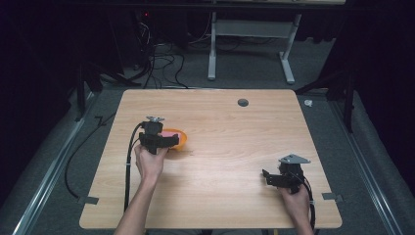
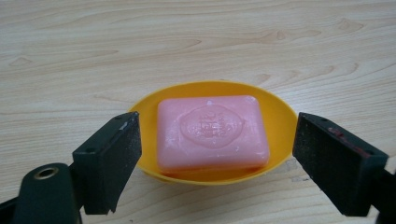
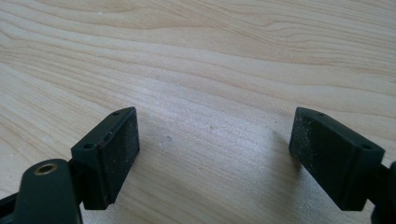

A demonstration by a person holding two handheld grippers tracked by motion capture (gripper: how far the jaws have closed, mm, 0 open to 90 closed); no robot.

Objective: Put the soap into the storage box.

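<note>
Black gripper (image 2: 217,158) jaws, brass-ringed screw hole, trailing cable.

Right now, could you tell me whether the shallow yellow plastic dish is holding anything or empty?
Holding something: a pink rectangular soap bar lies flat inside the shallow yellow plastic dish.

The yellow dish (image 2: 280,126) with the pink soap (image 2: 212,132) is the one obstacle on my table (image 1: 220,161). It lies directly ahead of my left gripper (image 2: 217,163), whose jaws stand apart on either side of it without touching. Right of the dish, bare wood runs across to my right gripper (image 1: 274,177). Beyond the dish, the tabletop is flat up to a small grey disc (image 1: 242,102) near the far edge.
</note>
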